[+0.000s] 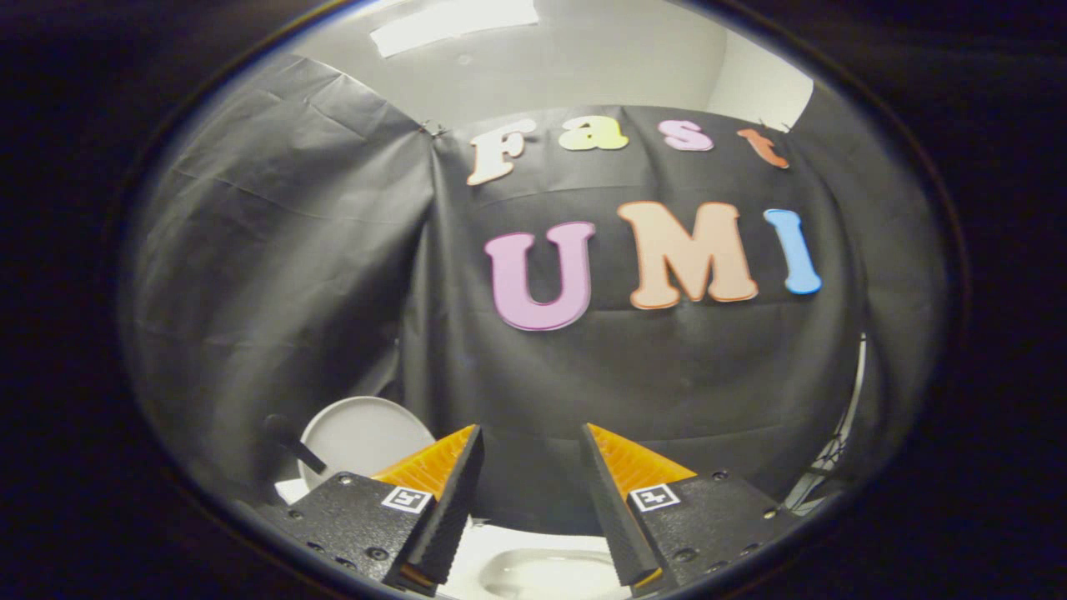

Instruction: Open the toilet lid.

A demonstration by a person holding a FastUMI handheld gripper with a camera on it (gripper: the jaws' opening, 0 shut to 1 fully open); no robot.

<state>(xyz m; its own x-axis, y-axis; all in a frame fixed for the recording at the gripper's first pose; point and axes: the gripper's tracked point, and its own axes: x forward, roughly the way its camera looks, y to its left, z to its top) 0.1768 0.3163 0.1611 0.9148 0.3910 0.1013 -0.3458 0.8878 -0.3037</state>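
My gripper (531, 429) is open, and nothing is held between its fingers. Low between the fingers lies the white toilet (542, 571), with the hollow of its bowl showing. A round pale disc, which looks like the toilet lid (358, 437), stands upright beyond the left finger against the black cloth. I cannot tell whether the disc is joined to the bowl. The fingers point over the toilet toward the cloth wall and touch nothing.
The black cloth wall (633, 375) hangs close ahead and wraps round on the left. A short dark handle (293, 447) sticks up beside the disc. A metal frame (821, 471) shows past the right finger. A white ceiling (583, 58) is above the cloth.
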